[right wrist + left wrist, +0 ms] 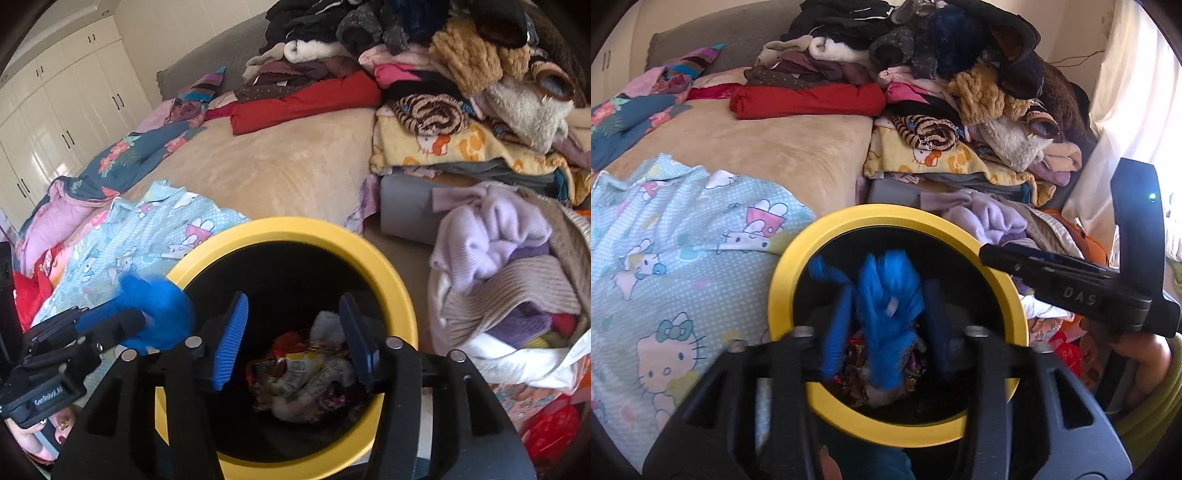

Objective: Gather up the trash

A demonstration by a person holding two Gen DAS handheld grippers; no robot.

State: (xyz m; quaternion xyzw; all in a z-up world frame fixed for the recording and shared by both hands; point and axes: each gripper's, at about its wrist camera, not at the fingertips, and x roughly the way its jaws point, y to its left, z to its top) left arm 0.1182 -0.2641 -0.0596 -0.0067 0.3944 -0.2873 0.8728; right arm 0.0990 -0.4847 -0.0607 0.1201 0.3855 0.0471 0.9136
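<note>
Over the yellow-rimmed bin (783, 295) beside the bed (798, 155), the left gripper (886, 321) has its fingers spread around a blue bag (886, 295), seemingly dropping free. The right gripper (293, 339), fingers spread and empty, hangs above wrappers (306, 373) already inside. Best to keep both centred over the opening until the bag clears the rim.

clothes pile (509, 280) crowds bin (295, 230); its mouth open.

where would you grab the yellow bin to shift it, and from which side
Grip the yellow rim from above, one finger inside and one outside. The bin stands upright with its mouth open, and the rim looks like a flat, firm ring. I'd take the near edge: clothes crowd the right side and the trash lies deep.
</note>
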